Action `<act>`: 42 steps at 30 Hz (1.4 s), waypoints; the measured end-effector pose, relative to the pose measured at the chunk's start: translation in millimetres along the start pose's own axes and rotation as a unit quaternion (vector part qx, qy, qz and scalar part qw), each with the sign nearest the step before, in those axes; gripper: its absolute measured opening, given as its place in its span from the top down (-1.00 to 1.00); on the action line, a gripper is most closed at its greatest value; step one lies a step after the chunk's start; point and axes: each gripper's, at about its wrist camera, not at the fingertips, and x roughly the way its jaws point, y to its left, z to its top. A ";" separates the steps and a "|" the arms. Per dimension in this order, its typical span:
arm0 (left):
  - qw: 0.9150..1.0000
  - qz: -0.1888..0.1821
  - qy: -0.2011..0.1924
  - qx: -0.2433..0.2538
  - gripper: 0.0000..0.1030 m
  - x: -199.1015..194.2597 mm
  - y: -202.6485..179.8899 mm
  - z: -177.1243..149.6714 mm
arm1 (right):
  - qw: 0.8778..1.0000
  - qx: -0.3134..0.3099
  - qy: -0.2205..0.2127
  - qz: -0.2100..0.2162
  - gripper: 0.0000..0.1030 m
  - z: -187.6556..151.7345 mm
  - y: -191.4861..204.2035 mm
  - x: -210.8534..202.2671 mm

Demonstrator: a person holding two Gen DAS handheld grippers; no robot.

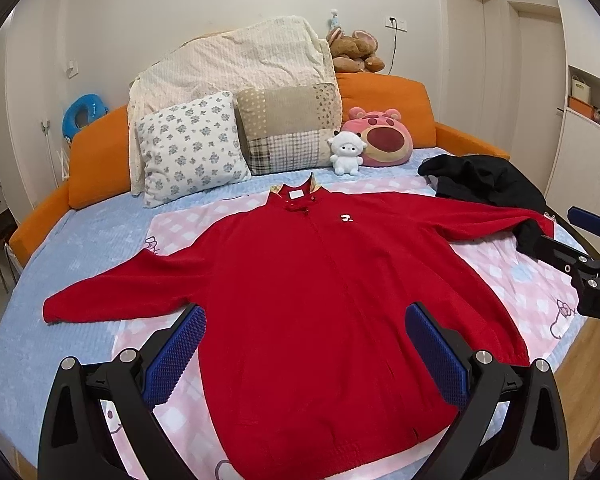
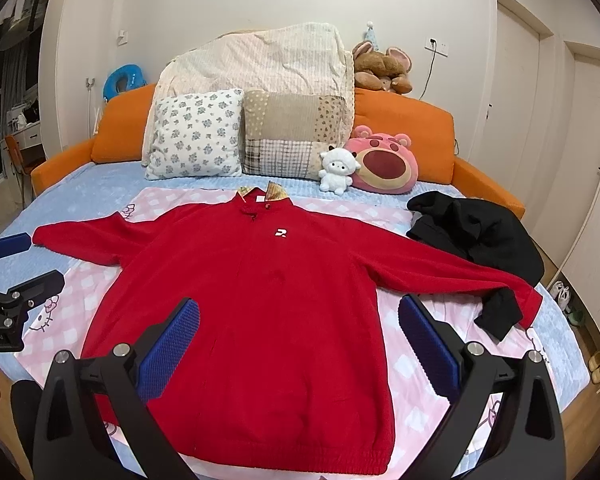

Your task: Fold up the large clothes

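A large red fleece jacket (image 1: 320, 280) (image 2: 256, 300) lies flat, front up, on the bed with both sleeves spread out sideways and its collar toward the pillows. My left gripper (image 1: 306, 320) hovers open over the jacket's lower body, nothing between its blue pads. My right gripper (image 2: 298, 312) is open too, above the lower right part of the jacket. In the left wrist view the right gripper (image 1: 572, 236) shows at the right edge, by the right cuff. The left gripper (image 2: 20, 260) shows at the left edge of the right wrist view.
A pink checked sheet (image 1: 532, 276) lies under the jacket on the blue bedspread (image 1: 80, 240). A black garment (image 2: 480, 232) is heaped at the back right, touching the right sleeve end. Pillows (image 1: 188, 148) and plush toys (image 1: 380, 136) line the orange headboard (image 2: 404, 112). Shoes (image 2: 596, 364) sit on the floor at right.
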 end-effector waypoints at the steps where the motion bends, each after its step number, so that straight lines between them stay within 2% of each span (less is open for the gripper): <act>1: 1.000 0.000 -0.001 -0.001 -0.96 0.0 0.1 -0.4 | 1.000 0.000 -0.001 0.000 -0.91 0.1 0.3 -0.6; 42: 1.000 -0.001 0.015 0.001 -0.96 5.2 16.5 -18.3 | 1.000 -0.005 0.003 -0.005 -0.91 -1.5 -6.3 -3.9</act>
